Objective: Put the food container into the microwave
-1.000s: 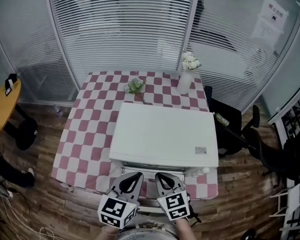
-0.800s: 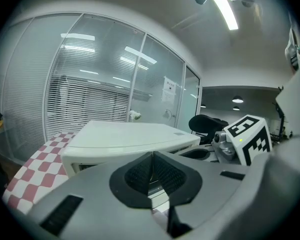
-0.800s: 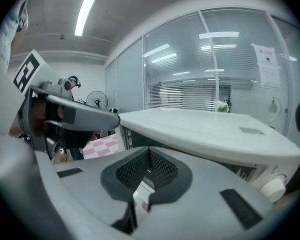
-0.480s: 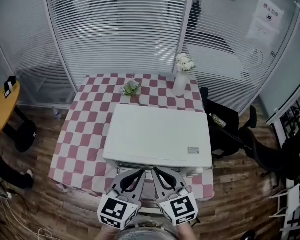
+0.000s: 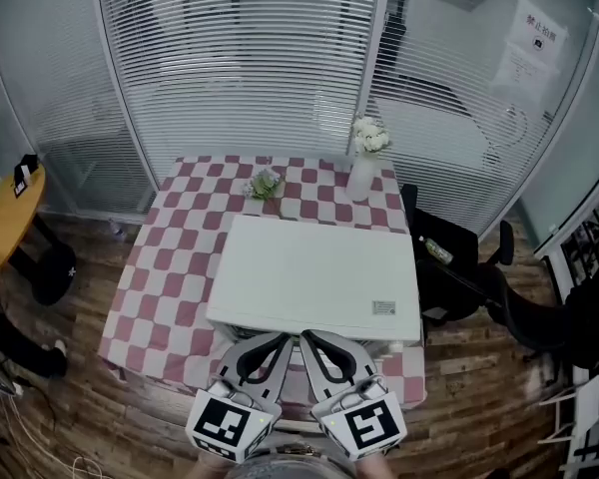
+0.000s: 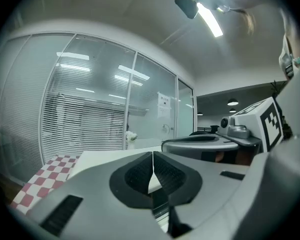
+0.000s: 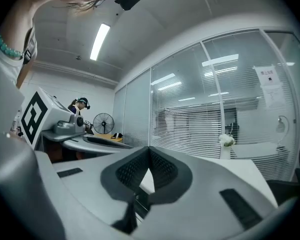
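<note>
Left gripper (image 5: pixel 280 341) and right gripper (image 5: pixel 310 339) jaws clenched empty at the microwave (image 5: pixel 314 272); no food container in sight to judge.

White microwave on a red-and-white check cloth

At frame centre the microwave (image 5: pixel 314 277) is plain white; the tablecloth (image 5: pixel 170 277) around it is checked dull red and white. Upper centre, a white vase (image 5: pixel 360 178) holds white flowers, and a green sprig (image 5: pixel 267 183) lies to its left. The floor (image 5: pixel 100 407) is brown wood plank, and the table (image 5: pixel 5 218) at the left edge is yellow. Lower centre, the left gripper (image 5: pixel 276 343) and right gripper (image 5: pixel 314 341) are grey with black ribbed pads (image 6: pixel 137 176) and black-and-white marker cubes (image 5: pixel 227 424).
</note>
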Action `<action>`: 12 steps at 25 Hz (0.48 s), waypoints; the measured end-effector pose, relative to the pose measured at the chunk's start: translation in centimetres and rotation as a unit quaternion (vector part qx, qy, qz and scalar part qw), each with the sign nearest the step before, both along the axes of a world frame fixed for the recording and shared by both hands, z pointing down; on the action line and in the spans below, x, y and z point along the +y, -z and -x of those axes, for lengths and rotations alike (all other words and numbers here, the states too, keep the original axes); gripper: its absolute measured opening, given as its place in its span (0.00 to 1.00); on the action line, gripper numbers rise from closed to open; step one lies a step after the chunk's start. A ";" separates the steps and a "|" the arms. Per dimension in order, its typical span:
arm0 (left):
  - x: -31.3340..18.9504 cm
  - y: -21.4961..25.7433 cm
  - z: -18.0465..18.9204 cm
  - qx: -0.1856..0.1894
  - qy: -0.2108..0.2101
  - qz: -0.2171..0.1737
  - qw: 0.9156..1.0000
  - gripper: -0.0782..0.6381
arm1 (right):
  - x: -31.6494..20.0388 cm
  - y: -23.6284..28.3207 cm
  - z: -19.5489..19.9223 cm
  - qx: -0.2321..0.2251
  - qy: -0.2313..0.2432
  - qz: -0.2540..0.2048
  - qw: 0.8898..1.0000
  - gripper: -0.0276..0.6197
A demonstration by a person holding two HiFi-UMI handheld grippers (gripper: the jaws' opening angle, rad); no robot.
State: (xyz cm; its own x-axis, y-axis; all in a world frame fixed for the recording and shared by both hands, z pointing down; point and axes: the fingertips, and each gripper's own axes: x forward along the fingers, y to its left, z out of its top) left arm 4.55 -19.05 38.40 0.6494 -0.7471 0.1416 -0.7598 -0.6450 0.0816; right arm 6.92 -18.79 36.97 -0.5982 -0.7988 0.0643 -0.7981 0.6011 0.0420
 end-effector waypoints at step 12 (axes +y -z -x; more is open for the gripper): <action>0.2 0.1 -0.2 -0.017 0.013 -0.003 1.000 0.13 | 0.0 -0.2 -0.1 -0.001 0.010 0.014 1.000 0.03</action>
